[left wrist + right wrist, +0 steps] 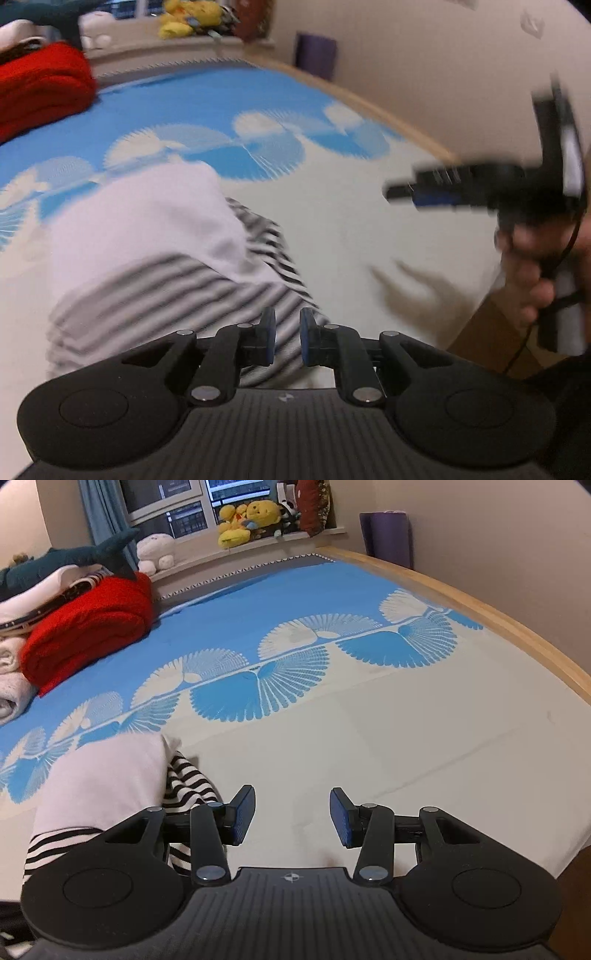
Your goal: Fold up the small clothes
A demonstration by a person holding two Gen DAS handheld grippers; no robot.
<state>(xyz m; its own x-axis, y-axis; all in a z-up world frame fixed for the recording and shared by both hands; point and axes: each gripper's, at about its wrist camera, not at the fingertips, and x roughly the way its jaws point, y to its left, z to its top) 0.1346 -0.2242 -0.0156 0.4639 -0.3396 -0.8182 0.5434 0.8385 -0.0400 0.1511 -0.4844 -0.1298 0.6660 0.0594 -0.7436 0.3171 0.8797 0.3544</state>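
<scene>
A small garment, pale lilac-white cloth over black-and-white striped fabric [110, 775], lies bunched near the front edge of the bed, on the cream part of the blue fan-patterned bedspread [406, 731]. Smoothing it flat before the next fold would likely help. The left gripper [287, 334] hovers above the stripes, jaws nearly together, holding nothing. The right gripper [291, 816] stands half open and empty, over bare bedspread.

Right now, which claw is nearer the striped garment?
Left. The left claw hovers right over the striped garment, empty. The right claw sits beside its edge, over bare sheet.
</scene>
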